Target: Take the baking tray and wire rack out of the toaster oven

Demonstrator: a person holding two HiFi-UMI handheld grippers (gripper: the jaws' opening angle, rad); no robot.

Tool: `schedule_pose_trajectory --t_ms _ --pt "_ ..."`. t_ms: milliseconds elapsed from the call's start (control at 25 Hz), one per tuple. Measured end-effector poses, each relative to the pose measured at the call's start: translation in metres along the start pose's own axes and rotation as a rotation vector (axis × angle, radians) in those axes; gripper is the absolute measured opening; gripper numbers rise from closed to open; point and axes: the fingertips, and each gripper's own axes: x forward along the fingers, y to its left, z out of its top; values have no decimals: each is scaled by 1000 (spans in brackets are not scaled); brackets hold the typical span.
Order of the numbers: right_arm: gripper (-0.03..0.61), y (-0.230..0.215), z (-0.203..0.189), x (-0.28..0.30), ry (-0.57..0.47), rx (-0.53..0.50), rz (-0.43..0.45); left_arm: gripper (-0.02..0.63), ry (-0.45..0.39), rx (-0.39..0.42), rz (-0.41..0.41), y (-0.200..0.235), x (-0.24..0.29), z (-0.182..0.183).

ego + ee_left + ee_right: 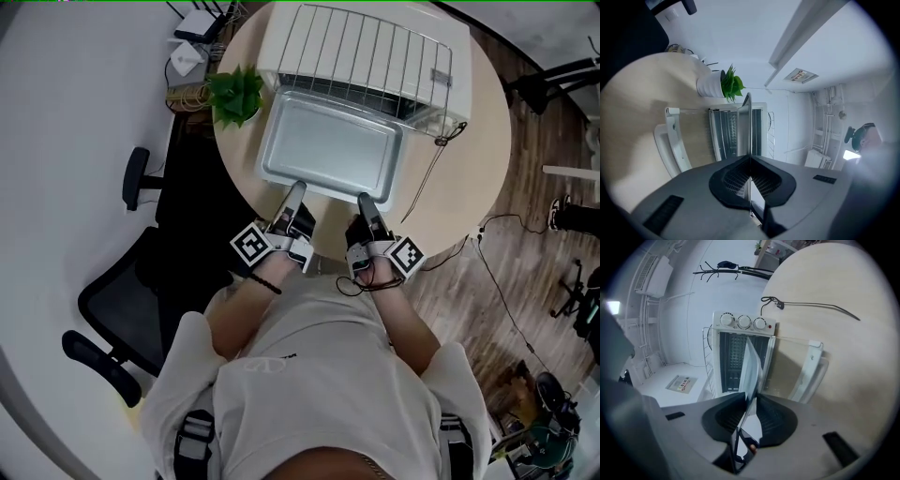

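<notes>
Jaws of left gripper (295, 187), right gripper (366, 200) clamping near rim of shallow silver metal baking tray (333, 150); thin-rim hold possibly slipping, far end striking glass oven door (790, 369).

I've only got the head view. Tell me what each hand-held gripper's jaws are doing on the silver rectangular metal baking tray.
Observer: In the left gripper view, the left hand-held gripper is shut on the silver rectangular metal baking tray's thin rim.
Operator: Now the right one.
Observer: The right hand-held gripper grips that rim too, the tray edge-on between its jaws.
Operator: Describe the oven's front.
Observer: The white box-shaped toaster oven has three round white knobs in a row along one side.
</notes>
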Motion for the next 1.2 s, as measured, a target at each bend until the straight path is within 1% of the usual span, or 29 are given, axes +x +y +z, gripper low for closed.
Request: schedule_pose_trajectory --t_ms 120,240,440,520,680,840,1040,1200 --pt "73 12 -22 -13 46 -15 4 3 5 5 -7 -15 -24 3" --pt "75 29 -39 -20 96 -45 27 3 13 27 -18 -34 -46 6" --pt "79 62 -61 -37 157 -97 69 3 42 90 -59 -78 -70 10" --pt "80 75 -65 -45 170 -135 90 3 58 118 -86 -94 -75 9" --pt "84 98 -59 -54 167 -235 141 3 88 159 -127 -112 -77 3" --pt "84 110 -51 -57 146 -270 176 3 103 169 -162 -121 -68 0" --pt "84 118 -24 -46 109 -296 173 5 80 126 -213 -124 -35 0" --pt "85 129 4 -31 83 -309 159 5 71 83 -209 -127 0 -3"
